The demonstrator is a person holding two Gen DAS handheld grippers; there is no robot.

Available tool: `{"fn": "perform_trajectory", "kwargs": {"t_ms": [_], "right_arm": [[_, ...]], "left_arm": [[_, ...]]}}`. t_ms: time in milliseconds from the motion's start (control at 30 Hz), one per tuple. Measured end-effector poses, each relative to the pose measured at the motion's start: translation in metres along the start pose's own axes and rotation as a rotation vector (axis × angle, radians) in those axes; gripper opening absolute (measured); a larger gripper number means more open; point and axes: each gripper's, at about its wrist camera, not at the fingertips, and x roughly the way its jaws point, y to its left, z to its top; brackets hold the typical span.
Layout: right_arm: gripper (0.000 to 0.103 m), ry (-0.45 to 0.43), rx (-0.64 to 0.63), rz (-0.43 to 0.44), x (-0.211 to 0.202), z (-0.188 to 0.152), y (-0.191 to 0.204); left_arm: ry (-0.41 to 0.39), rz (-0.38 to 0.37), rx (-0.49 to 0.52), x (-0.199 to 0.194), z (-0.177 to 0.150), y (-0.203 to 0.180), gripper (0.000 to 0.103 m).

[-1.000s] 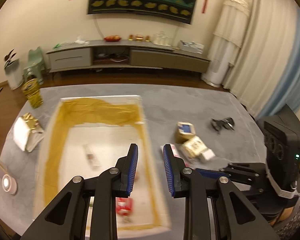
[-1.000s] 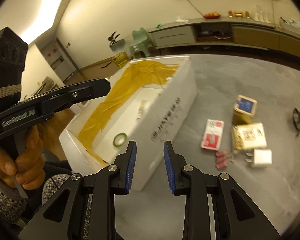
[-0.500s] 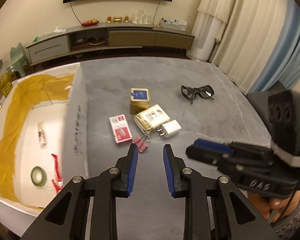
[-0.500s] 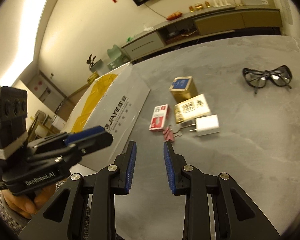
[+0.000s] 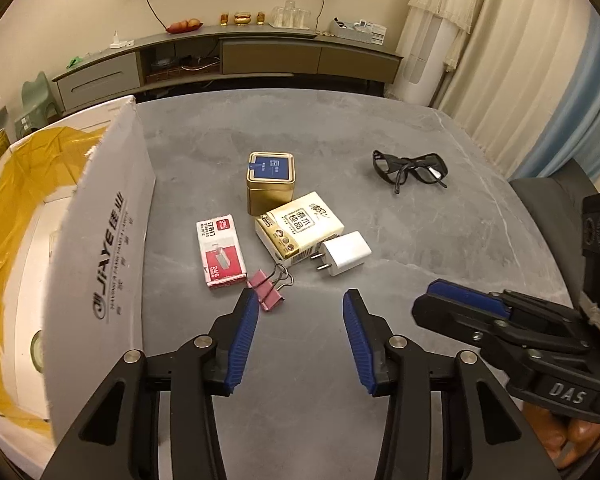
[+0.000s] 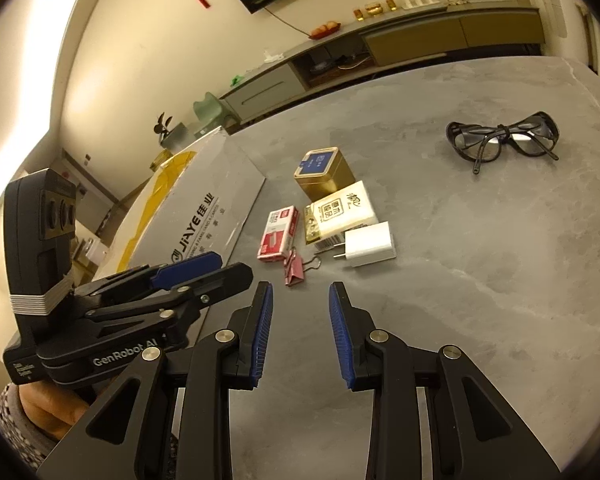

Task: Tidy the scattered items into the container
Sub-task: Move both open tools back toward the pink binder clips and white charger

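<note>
On the grey table lie a red staples box (image 5: pixel 220 252), a pink binder clip (image 5: pixel 267 289), a cream tissue pack (image 5: pixel 300 227), a white charger plug (image 5: pixel 345 253), a gold tin with a blue lid (image 5: pixel 271 182) and black glasses (image 5: pixel 410 168). The white cardboard box (image 5: pixel 96 240) with a yellow liner stands at the left, its flap raised. My left gripper (image 5: pixel 301 328) hangs open just short of the binder clip, empty. In the right wrist view my right gripper (image 6: pixel 300 314) is open and empty, with the same binder clip (image 6: pixel 294 268) and charger (image 6: pixel 368 245) ahead of it.
A grey TV cabinet (image 5: pixel 228 60) with small ornaments runs along the far wall, and curtains (image 5: pixel 520 60) hang at the right. A green stool (image 5: pixel 36 96) stands beyond the box. A hand (image 6: pixel 52 408) holds the left gripper's body.
Both grippers have swung from over the box toward the scattered items and moved closer to them. The left gripper's fingers have spread wider, and so have the right's.
</note>
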Motion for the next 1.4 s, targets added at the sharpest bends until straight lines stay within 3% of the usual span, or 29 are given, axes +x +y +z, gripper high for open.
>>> {"fn": "perform_trajectory", "kwargs": {"t_ms": [300, 667, 867, 1000, 1200, 1333, 1400], "right_arm": [[0.032, 0.002, -0.001, -0.06, 0.012, 0.003, -0.013], [0.033, 0.015, -0.011, -0.104, 0.032, 0.011, -0.024], [0.042, 0.006, -0.071, -0.145, 0.04, 0.013, -0.017], [0.046, 0.006, -0.097, -0.176, 0.047, 0.016, -0.017], [0.049, 0.039, -0.179, -0.205, 0.067, 0.023, -0.012], [0.049, 0.068, -0.207, -0.253, 0.082, 0.023, -0.014], [0.036, 0.09, -0.179, -0.265, 0.084, 0.023, -0.021]], "left_arm": [[-0.005, 0.023, 0.074, 0.036, 0.005, 0.001, 0.049], [0.022, -0.002, 0.071, 0.075, 0.006, 0.014, 0.049], [0.015, -0.043, 0.081, 0.082, 0.007, 0.015, 0.049], [0.059, -0.112, 0.077, 0.082, 0.003, 0.011, 0.049], [0.019, -0.104, 0.104, 0.077, 0.001, 0.013, 0.049], [0.055, -0.115, 0.086, 0.084, -0.004, 0.019, 0.048], [0.073, -0.139, 0.075, 0.083, -0.006, 0.019, 0.048]]}}
